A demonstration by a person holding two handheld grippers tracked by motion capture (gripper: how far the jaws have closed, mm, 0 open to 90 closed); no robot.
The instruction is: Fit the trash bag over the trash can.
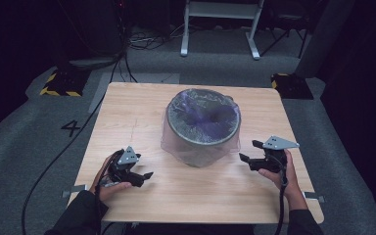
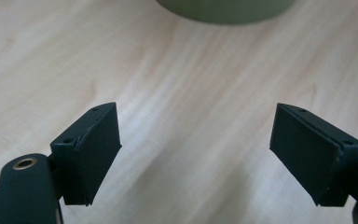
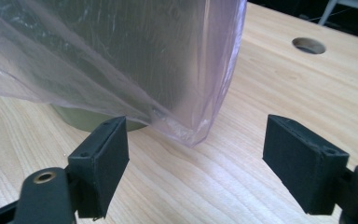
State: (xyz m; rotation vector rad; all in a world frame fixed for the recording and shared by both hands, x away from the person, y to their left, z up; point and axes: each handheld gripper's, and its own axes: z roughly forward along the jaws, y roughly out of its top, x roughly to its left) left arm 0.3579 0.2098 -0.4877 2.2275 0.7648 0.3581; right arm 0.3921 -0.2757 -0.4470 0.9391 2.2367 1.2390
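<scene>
A round olive-grey bin [image 1: 203, 128] stands at the middle of the wooden table [image 1: 127, 112], lined with a translucent purplish plastic bag [image 1: 176, 139] that drapes over its rim and down its sides. My left gripper [image 1: 146, 177] is low over the table at the bin's near left, open with nothing between its fingers. In the left gripper view the jaws [image 2: 196, 116] stand wide over bare wood, with the bin's base [image 2: 223, 9] ahead. My right gripper [image 1: 248, 150] is open at the bin's right. In the right gripper view [image 3: 196, 126] the bag's hanging corner [image 3: 191, 133] sits just ahead of the jaws, untouched.
A round hole [image 3: 308, 45] pierces the tabletop beyond the bag. Black and yellow striped blocks [image 1: 61, 83] lie on the grey carpet at the table's far corners. A white metal frame [image 1: 220, 24] stands behind. A cable [image 1: 54, 161] trails on the floor at left.
</scene>
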